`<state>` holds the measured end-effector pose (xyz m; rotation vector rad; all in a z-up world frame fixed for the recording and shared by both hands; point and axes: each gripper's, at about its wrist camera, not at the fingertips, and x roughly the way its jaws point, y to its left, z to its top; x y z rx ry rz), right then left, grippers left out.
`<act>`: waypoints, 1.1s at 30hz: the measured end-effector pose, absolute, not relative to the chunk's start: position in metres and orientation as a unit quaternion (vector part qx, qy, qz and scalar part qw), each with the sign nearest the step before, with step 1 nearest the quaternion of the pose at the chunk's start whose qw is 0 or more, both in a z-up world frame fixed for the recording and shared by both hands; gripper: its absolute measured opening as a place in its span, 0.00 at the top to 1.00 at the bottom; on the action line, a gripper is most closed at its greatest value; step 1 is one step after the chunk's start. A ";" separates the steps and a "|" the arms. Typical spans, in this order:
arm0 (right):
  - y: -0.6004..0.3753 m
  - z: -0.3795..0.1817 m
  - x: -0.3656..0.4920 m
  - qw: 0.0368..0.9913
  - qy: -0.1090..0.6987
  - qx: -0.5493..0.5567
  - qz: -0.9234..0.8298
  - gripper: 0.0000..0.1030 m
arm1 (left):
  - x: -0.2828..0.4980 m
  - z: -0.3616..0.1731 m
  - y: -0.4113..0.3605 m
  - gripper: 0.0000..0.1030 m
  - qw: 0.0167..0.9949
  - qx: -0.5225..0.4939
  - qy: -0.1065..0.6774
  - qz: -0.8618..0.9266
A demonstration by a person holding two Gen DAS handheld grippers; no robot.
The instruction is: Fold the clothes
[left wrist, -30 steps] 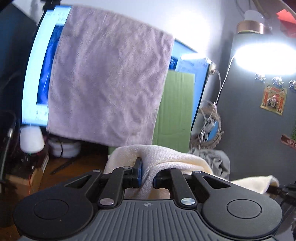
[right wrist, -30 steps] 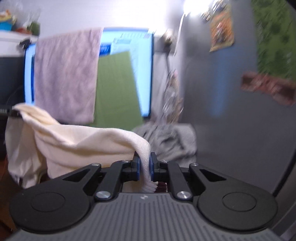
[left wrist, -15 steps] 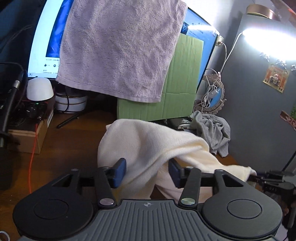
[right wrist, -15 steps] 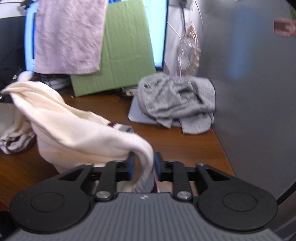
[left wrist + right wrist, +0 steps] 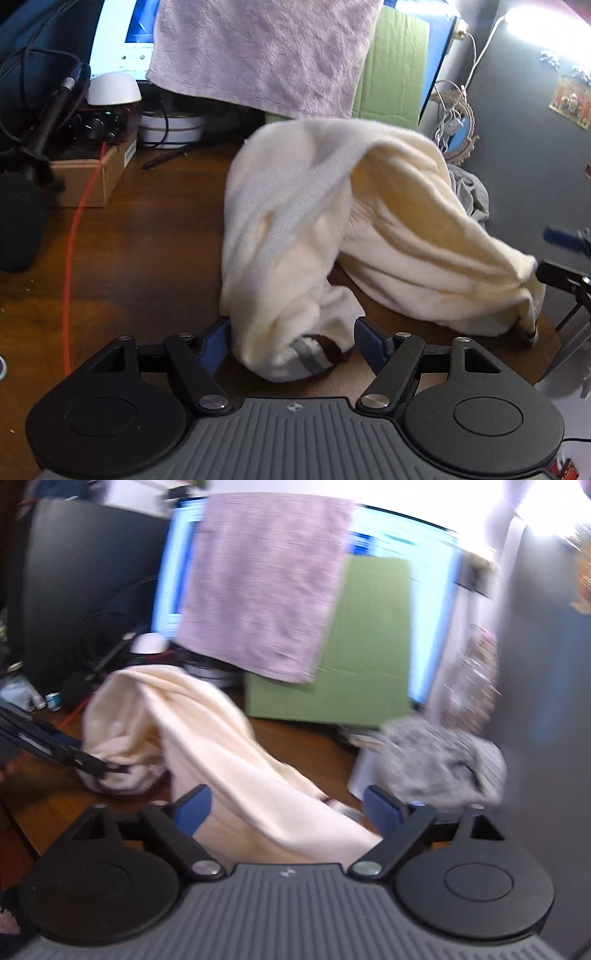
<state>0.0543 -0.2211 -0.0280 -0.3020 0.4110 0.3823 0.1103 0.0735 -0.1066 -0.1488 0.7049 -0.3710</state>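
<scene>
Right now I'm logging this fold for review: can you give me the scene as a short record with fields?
garment: cream knit sweater, heaped and draped on the wooden desk, striped hem showing
left gripper: open, jaws just opened, hem lies between them unclamped
right gripper: open, jaws just opened, cream fabric runs between them
nearby clothing: grey garment, crumpled at desk's right
backdrop: lilac towel hung over the lit monitor
fold status: not yet flat

A sweater (image 5: 314, 229) lies heaped on the desk (image 5: 147, 240), before the monitor (image 5: 122, 40) — a towel (image 5: 266, 51) draped over the screen, a board (image 5: 395, 66) leaning against it, more clothes (image 5: 439, 760) right of the sweater.
</scene>
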 end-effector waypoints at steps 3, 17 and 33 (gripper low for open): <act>-0.189 -0.034 0.073 0.935 0.204 -0.182 0.226 0.09 | 0.112 -0.112 0.069 0.31 0.921 -0.066 0.340 -0.176; -0.123 -0.065 0.152 0.904 0.269 -0.232 0.237 0.78 | 0.103 -0.098 0.098 0.80 0.942 -0.098 0.290 -0.135; -0.197 0.029 0.114 0.872 0.311 -0.009 0.377 0.83 | 0.086 0.068 0.111 0.81 0.979 -0.084 0.114 -0.145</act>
